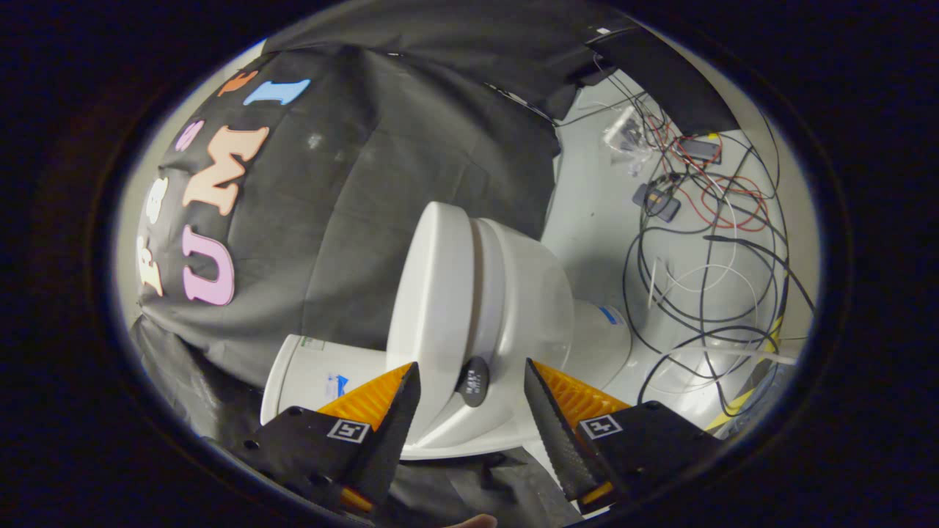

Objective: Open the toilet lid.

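Two fingers of the gripper (472, 378) stand spread wide apart, their tips level with each other, and nothing is pinched between them. The toilet (513, 308) sits just ahead of the fingers and appears rolled onto its side in this tilted view. Its lid (433, 293) is the broad white slab on the left of the bowl, lying against the seat and rim, so it looks closed. The lid's near edge runs down into the gap between the fingers, close to the left fingertip; whether that tip actually touches the lid cannot be told. A small dark oval fitting (473, 381) on the toilet's side lies in the open gap as well, nearer the left finger than the right. The right finger is clear of the toilet's body, with white porcelain showing past its tip. To the left of the lid is the white tank (315, 374), partly behind the left finger. Behind all this hangs the black cloth wall (381, 169). Far to the right, a tangle of cables (704, 242) lies across the pale floor (594, 205).
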The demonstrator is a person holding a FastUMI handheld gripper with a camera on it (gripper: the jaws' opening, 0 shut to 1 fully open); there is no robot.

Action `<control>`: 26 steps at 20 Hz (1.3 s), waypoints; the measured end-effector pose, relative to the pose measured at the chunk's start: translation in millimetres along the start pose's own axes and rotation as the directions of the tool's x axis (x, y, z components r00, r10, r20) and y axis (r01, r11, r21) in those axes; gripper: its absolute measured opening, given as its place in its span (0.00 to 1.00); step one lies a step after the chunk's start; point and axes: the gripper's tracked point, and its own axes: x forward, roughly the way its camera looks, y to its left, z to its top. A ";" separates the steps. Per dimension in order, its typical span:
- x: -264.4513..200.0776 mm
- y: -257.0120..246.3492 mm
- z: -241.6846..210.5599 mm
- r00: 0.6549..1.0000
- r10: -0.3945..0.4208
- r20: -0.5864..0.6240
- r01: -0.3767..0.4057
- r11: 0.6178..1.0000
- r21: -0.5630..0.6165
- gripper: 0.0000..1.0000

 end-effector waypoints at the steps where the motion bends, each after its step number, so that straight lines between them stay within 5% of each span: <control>1: 7.1 -0.4 -3.7 1.000 0.005 -0.009 -0.006 1.000 -0.022 0.88; 2: 13.9 0.2 -11.3 1.000 -0.006 -0.030 0.006 1.000 -0.018 0.88; 4: 21.9 3.7 -31.9 0.994 0.018 -0.108 -0.021 0.999 -0.024 0.62; 7: 27.9 9.3 -25.6 0.996 0.053 -0.066 -0.048 0.997 0.066 0.22; 8: 32.3 12.7 -25.4 0.996 0.075 -0.053 -0.069 0.991 0.112 0.22; 11: 24.8 11.5 -20.3 0.996 0.076 -0.038 -0.066 0.977 0.201 0.02; 18: 24.6 11.7 -23.9 0.998 -0.034 -0.056 0.037 0.997 0.069 0.02; 26: -4.5 77.6 -9.6 0.999 -0.013 0.031 0.015 0.998 -0.066 0.01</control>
